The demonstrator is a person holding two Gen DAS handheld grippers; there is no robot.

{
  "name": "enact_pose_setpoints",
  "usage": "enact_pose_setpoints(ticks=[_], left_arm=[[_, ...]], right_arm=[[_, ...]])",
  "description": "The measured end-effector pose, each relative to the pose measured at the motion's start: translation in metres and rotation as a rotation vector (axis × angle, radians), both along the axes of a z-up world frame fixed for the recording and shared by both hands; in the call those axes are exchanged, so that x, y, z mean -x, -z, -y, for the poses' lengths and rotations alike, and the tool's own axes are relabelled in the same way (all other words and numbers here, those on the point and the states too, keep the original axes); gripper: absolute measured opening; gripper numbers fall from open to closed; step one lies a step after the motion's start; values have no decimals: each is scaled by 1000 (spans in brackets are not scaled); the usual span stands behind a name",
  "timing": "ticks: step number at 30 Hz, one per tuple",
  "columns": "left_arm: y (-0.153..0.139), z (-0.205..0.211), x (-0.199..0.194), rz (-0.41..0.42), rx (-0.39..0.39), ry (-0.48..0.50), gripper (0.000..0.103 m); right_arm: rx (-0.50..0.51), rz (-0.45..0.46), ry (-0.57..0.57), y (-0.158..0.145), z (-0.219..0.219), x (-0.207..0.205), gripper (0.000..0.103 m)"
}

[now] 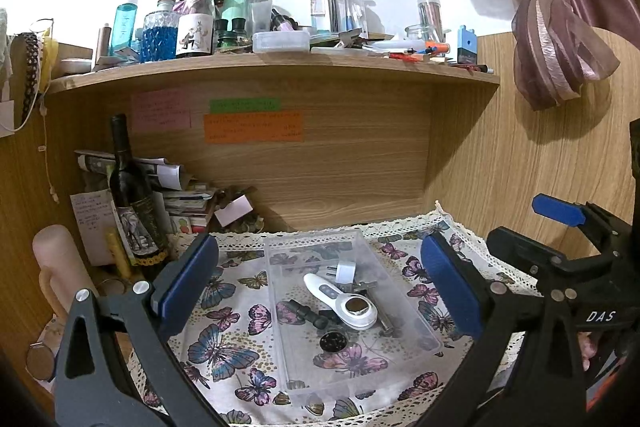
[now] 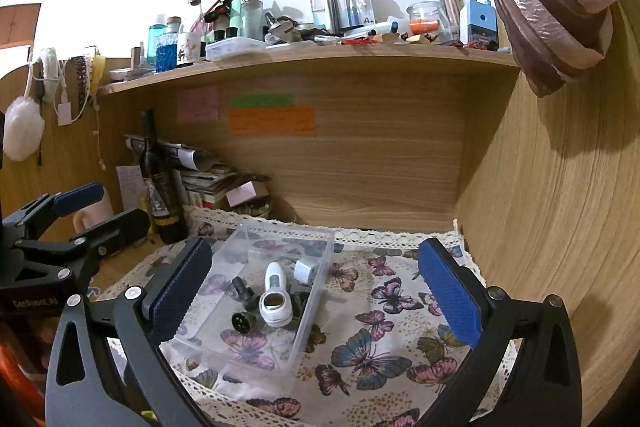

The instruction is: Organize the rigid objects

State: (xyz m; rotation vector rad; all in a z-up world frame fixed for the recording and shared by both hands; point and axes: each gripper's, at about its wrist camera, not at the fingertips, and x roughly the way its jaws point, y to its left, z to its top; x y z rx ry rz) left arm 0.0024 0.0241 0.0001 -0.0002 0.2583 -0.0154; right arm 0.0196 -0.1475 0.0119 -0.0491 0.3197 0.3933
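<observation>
Grippers first: your left gripper [image 1: 316,291] and your right gripper [image 2: 316,293] both stand spread wide with nothing between the pads, hovering apart from the clear plastic bin [image 1: 416,323] on the butterfly cloth [image 1: 224,347] that covers the worktop.

Inside the bin lie the white handheld device [image 1: 344,297], a small white plug adapter [image 1: 346,271], a black round piece [image 1: 331,341] and a dark cylindrical part [image 1: 302,311], heaped loosely toward the middle. By the look of it, the sorting is done or nearly so.

Your risks from here are these. The bin is light and sits on loose cloth, so a blue pad catching its rim as you reach in could slide or tip it. The white device lies across other pieces, and lifting one could drag the rest. To your left, the wine bottle [image 1: 132,195] stands close to the cloth's edge; a wide swing of the left gripper could knock it over.
</observation>
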Motion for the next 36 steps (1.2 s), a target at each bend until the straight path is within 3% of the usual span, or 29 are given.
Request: enact_pose_setpoints(ticks=[36], left_arm=[[2, 1, -9, -6, 10, 18, 103]], right_arm=[[0, 8, 15, -3, -6, -1, 103]])
